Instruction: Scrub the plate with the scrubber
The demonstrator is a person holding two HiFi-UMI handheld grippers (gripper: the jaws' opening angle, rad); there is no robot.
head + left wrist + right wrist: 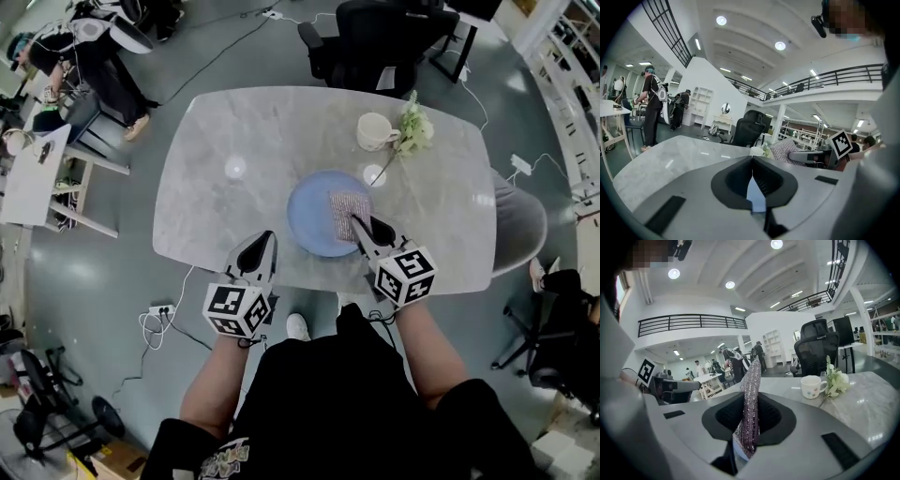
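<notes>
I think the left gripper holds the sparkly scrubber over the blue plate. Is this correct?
Not quite: it is the right gripper that holds the sparkly scrubber over the blue plate. The right gripper view shows its jaws shut on the scrubber.

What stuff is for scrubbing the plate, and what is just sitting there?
For the job:
plate
scrubber, over the plate
right gripper, shut on the scrubber

Just sitting there:
mug
flowers, beside the mug
left gripper, shut and empty
</notes>
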